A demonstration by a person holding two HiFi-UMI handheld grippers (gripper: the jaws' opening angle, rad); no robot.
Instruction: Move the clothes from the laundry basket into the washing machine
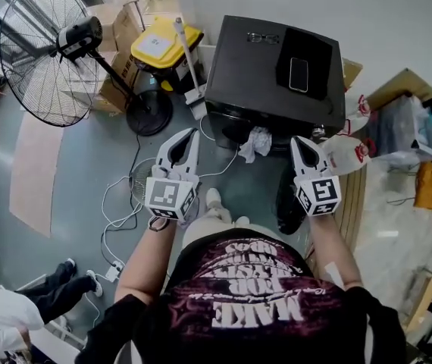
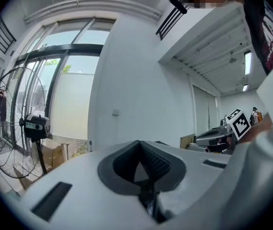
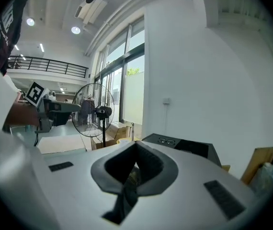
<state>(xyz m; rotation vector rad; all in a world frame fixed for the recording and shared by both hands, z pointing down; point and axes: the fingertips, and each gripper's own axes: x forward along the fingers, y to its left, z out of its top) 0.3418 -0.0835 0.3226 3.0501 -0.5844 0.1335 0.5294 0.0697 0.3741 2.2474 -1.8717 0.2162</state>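
Observation:
The black washing machine [image 1: 261, 59] stands ahead of me, with a white cloth [image 1: 258, 142] bunched at its front opening. In the right gripper view its top [image 3: 194, 147] shows just past the jaws. My left gripper [image 1: 189, 133] hangs in front of the machine's left corner, jaws together and nothing seen between them [image 2: 139, 143]. My right gripper [image 1: 298, 139] is at the machine's right front, shut [image 3: 136, 143]. A dark garment [image 1: 288, 199] hangs from it, showing as a dark strip between the jaws. No laundry basket is visible.
A phone [image 1: 298, 74] lies on the machine's top. A large standing fan [image 1: 45, 51] and a yellow-lidded bin [image 1: 159, 48] are at the left, with white cables [image 1: 117, 218] on the floor. Bags and boxes [image 1: 405, 127] crowd the right. Another person [image 1: 19, 302] is at lower left.

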